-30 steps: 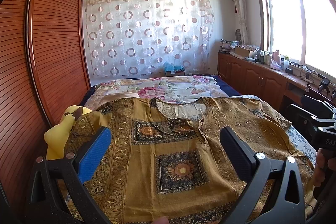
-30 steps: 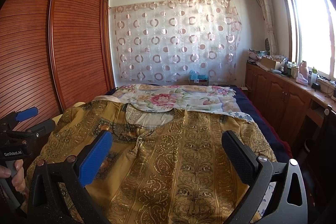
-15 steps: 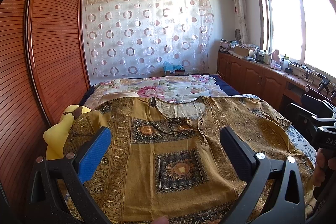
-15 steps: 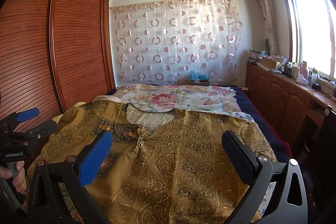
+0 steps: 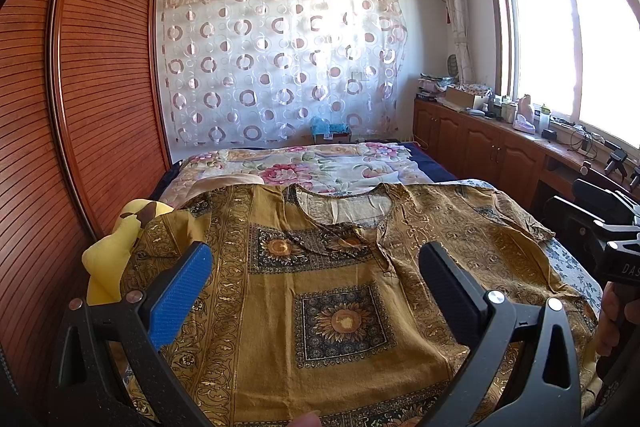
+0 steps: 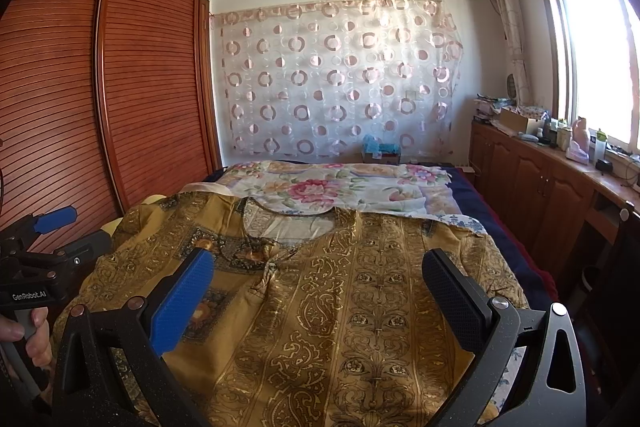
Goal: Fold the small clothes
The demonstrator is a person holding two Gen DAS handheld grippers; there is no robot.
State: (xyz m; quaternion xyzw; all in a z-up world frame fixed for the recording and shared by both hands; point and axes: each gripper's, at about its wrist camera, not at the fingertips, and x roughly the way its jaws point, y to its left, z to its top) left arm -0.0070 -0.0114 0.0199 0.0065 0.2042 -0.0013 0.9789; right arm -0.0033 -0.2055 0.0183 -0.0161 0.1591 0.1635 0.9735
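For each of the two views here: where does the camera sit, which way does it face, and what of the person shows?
Left wrist: behind the open left claw, facing along the bed over the mustard shirt; the right hand shows at the right edge.
Right wrist: behind the open right claw, same heading, over the shirt's right half; the left hand shows at the left.
Shared: shirt, circle-patterned curtain, wardrobe.

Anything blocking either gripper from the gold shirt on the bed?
Nothing visible. The gold shirt lies spread flat right beneath both open grippers, left gripper and right gripper. The yellow plush toy sits off its left sleeve, beside the wardrobe, out of the path.
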